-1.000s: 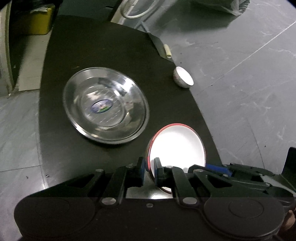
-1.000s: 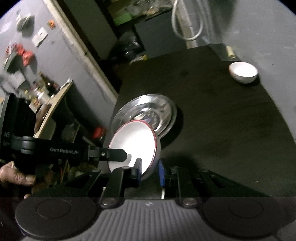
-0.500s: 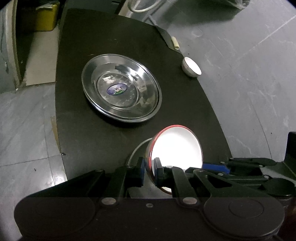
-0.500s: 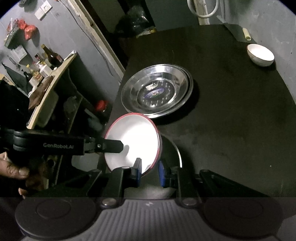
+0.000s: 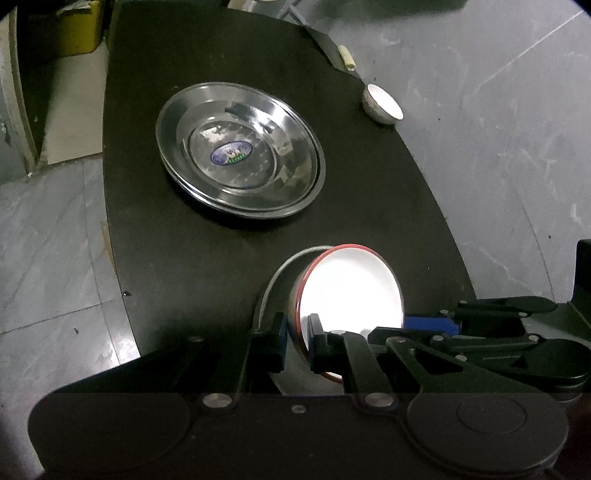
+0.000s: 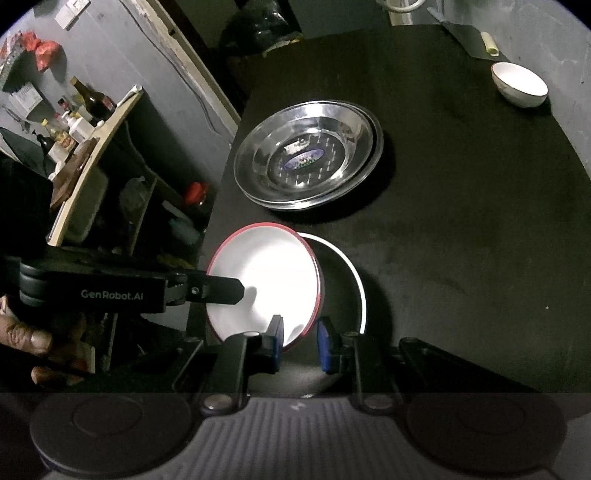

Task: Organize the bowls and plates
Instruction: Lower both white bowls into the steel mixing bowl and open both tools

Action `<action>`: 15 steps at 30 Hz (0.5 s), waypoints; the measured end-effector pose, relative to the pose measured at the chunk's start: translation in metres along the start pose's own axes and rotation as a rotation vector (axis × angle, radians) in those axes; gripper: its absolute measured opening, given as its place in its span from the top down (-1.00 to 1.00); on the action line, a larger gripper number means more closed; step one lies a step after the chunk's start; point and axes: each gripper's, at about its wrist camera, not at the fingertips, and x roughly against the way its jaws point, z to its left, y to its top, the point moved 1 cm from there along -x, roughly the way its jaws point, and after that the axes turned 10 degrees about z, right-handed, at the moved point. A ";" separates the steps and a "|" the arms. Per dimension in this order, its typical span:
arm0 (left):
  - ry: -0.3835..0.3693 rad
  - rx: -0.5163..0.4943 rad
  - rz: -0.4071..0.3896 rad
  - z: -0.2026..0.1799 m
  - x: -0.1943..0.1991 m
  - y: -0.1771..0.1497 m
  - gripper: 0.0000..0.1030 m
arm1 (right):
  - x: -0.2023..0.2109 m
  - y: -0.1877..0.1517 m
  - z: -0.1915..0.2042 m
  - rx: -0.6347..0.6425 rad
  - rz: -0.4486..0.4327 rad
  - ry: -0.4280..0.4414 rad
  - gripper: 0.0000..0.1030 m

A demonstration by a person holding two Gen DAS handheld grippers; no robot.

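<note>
A white bowl with a red rim [image 5: 351, 291] [image 6: 258, 280] hangs tilted near the front edge of the dark table [image 5: 166, 240]. My left gripper [image 5: 297, 341] is shut on its near rim, one pad inside and one outside. From the other side my right gripper [image 6: 300, 341] is shut on the rim too; its blue pad [image 5: 428, 325] shows in the left wrist view. Just under the bowl lies a dark dish with a pale rim [image 6: 356, 277] [image 5: 271, 284], mostly hidden. Stacked steel plates [image 5: 240, 155] [image 6: 306, 155] sit mid-table. A small white bowl [image 5: 382, 105] [image 6: 519, 83] stands at the far right edge.
A knife with a pale handle [image 5: 347, 59] [image 6: 487, 42] lies at the far end. Left of the table stands a shelf with bottles [image 6: 74, 110], with a yellow box [image 5: 74, 29] on the floor. A person's hand [image 6: 29, 339] holds the left gripper.
Both grippers have carried the red-rimmed bowl down and toward the table's near edge. The pale-rimmed dish has come into view beneath it. Both grips are unchanged.
</note>
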 end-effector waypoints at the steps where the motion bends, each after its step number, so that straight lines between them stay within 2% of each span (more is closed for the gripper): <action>1: 0.000 -0.002 0.009 0.000 -0.001 0.000 0.79 | -0.001 0.000 0.000 -0.001 0.004 -0.004 0.56; 15: 0.005 -0.031 0.063 -0.003 -0.009 -0.004 0.75 | -0.004 -0.004 -0.003 -0.027 0.025 -0.015 0.56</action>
